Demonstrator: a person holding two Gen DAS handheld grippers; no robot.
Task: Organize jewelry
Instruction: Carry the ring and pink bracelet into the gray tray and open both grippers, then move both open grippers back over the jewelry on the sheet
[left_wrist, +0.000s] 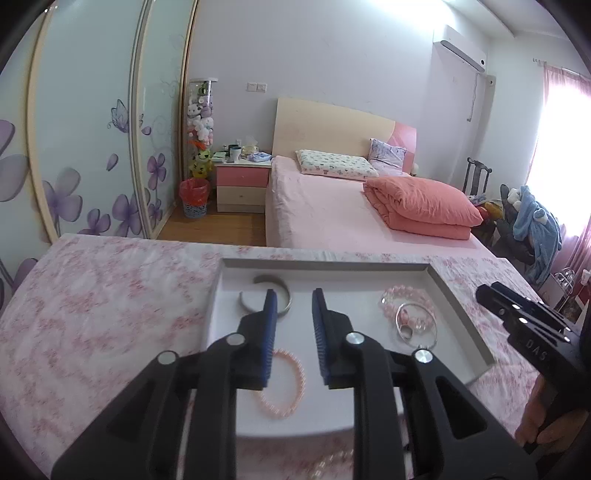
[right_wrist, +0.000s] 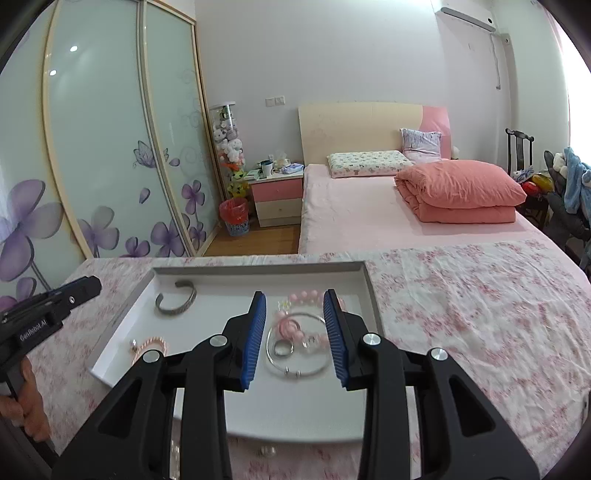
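Both tools are held above the white tray (right_wrist: 373, 295) on the cloth-covered worktop (right_wrist: 461, 295); the right tool (right_wrist: 295, 332) is spread wide and empty over the thin silver bangle (right_wrist: 314, 371), which is tangled with a ring (right_wrist: 283, 348) and the pink bead bracelet (right_wrist: 303, 295) at the tray's right side; one piece should be pinched by its rim alone. The left tool (left_wrist: 293, 317) is half open, empty; the silver cuff (right_wrist: 176, 300) lies at the tray's far left, a peach bracelet (left_wrist: 284, 384) nearer; the tray wall crowds the approach.
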